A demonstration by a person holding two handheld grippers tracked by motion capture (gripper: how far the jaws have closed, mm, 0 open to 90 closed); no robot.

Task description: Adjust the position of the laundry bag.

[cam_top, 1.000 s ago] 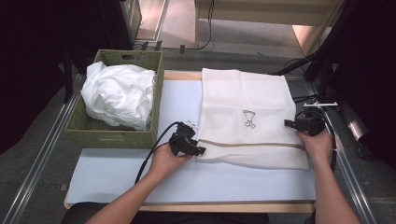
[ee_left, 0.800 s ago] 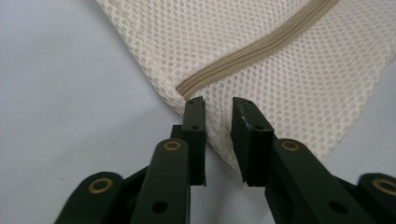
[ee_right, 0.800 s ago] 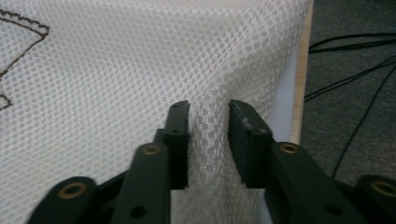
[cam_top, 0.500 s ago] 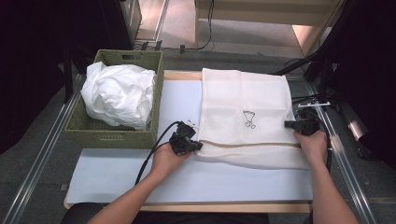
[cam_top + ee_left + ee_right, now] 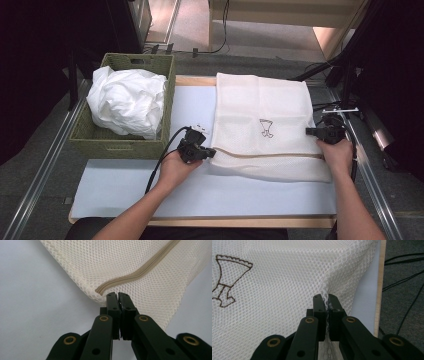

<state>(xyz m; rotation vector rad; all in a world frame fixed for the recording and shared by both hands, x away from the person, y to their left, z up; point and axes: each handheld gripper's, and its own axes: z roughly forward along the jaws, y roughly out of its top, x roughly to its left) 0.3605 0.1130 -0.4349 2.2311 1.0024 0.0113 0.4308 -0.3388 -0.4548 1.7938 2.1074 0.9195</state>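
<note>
A cream mesh bag [image 5: 260, 105] lies flat on the white mat, with a tan zipper [image 5: 265, 156] running across near its front edge and a small brown embroidered motif [image 5: 266, 128] in the middle. My left gripper [image 5: 211, 153] is at the bag's left edge. In the left gripper view its jaws [image 5: 117, 296] are shut on the mesh [image 5: 140, 262] just below the zipper's end [image 5: 100, 290]. My right gripper [image 5: 310, 131] is at the bag's right edge, and its jaws [image 5: 325, 298] are shut on a pinched fold of mesh [image 5: 274, 277] that rises between them.
A green wicker basket [image 5: 120, 145] holding crumpled white cloth [image 5: 127, 100] stands at the left, close to my left hand. The table's wooden right edge [image 5: 379, 290] runs just beyond the bag, with black cables [image 5: 404, 272] on the floor past it.
Both hands keep their places at the bag's two sides. The bag lies as before.
</note>
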